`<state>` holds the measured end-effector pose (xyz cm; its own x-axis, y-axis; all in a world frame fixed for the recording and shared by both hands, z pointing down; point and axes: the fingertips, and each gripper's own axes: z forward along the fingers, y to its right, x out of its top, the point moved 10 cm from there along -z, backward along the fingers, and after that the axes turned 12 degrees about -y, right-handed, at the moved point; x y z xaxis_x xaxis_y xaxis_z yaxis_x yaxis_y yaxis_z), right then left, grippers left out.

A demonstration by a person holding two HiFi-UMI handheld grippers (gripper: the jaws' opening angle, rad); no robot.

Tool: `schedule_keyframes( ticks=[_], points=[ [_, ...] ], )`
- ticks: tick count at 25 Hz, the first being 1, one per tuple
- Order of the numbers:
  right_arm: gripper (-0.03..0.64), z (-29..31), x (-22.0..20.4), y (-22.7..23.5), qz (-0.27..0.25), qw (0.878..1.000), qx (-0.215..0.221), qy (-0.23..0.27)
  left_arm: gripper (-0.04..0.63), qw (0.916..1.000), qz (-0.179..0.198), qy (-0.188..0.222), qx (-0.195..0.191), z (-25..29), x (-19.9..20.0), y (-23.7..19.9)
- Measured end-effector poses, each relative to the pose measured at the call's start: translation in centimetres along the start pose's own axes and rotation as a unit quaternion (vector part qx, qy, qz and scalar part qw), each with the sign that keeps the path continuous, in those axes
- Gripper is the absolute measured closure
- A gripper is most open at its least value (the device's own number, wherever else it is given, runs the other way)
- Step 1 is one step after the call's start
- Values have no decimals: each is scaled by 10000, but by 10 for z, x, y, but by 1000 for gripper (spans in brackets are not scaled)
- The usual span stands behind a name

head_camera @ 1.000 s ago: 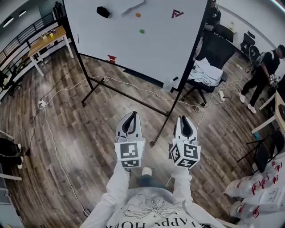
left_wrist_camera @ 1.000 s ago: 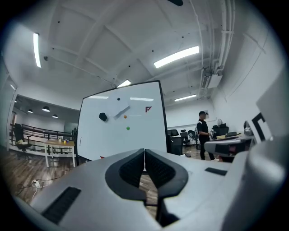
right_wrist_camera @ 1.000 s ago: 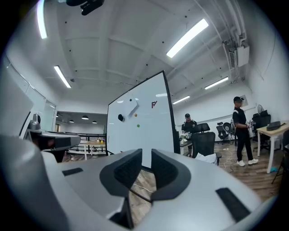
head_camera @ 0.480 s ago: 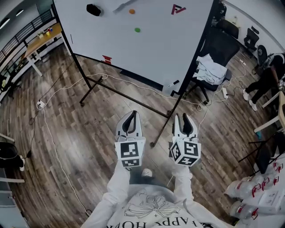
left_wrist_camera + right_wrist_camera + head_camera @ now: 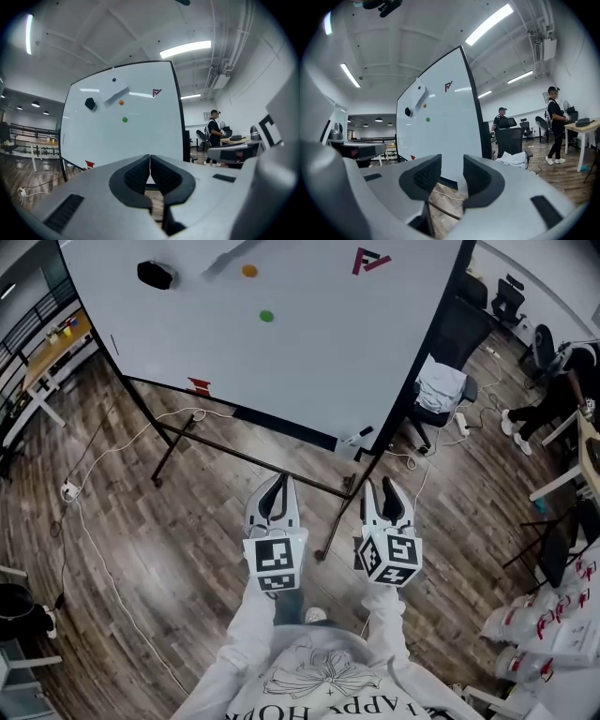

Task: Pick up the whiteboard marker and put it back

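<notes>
Holding left gripper closed on nothing. Right gripper wide apart, jaws just been opening, empty. Spotting whiteboard marker far right, at whiteboard's lower corner, well apart from both.

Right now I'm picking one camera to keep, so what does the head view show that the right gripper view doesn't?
Head view only: the sweatshirt, white packages, and a dark stick, maybe the marker, on the board's ledge. Right gripper view only: ceiling lights and pipes. Both: whiteboard, green dot, white cloth.
</notes>
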<state>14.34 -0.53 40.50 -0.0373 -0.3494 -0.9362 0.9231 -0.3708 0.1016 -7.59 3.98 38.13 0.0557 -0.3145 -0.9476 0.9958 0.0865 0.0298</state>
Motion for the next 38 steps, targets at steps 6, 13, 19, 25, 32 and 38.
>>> schedule_keyframes(
  ticks=[6, 13, 19, 25, 32, 38],
  points=[
    [489, 65, 14, 0, 140, 9994, -319, -69, 589, 9996, 59, -17, -282, 71, 18, -35],
    [489, 122, 17, 9, 474, 9962, -680, -256, 589, 9972, 166, -143, -718, 141, 30, -55],
    [489, 155, 9, 18, 709, 9914, -983, -499, 588, 9939, 243, -343, -1015, 185, 26, -62],
    [489, 180, 2, 32, 823, 9882, -1047, -758, 588, 9923, 216, -535, -1096, 214, 19, -57],
    [491, 206, -8, 53, 1064, 9836, -1096, -961, 589, 9916, 150, -781, -1016, 240, 11, -52],
    [491, 221, -21, 69, 1312, 9783, -1091, -1176, 589, 9911, 195, -921, -944, 256, 7, -48]
  ],
)
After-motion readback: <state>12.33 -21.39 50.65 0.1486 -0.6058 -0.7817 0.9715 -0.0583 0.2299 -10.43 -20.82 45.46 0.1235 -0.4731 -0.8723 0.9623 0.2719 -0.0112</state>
